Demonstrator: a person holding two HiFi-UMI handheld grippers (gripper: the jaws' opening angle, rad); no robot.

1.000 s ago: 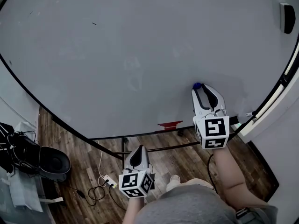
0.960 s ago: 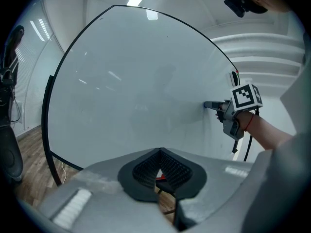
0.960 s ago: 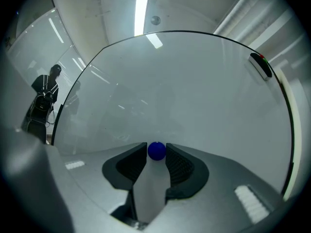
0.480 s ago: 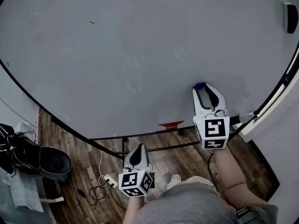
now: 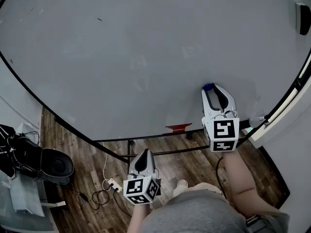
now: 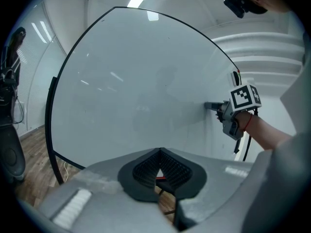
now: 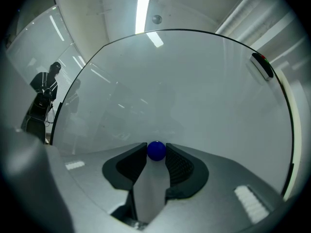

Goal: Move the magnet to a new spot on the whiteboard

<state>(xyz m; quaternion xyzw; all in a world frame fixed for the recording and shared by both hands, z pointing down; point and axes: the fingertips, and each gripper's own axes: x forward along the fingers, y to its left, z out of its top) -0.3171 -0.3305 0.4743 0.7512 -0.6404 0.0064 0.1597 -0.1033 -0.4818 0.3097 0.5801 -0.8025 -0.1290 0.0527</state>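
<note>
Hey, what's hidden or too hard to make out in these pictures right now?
Magnet: head view, mostly hidden by the right claw gripping it; contact with the whiteboard unclear.
Black object: head view, clipped by the picture's rim.
Faint marks: head view, too faint to read.

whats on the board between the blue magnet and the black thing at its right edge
Nothing: only bare whiteboard between the magnet and the black thing, clearest in the right gripper view.
</note>
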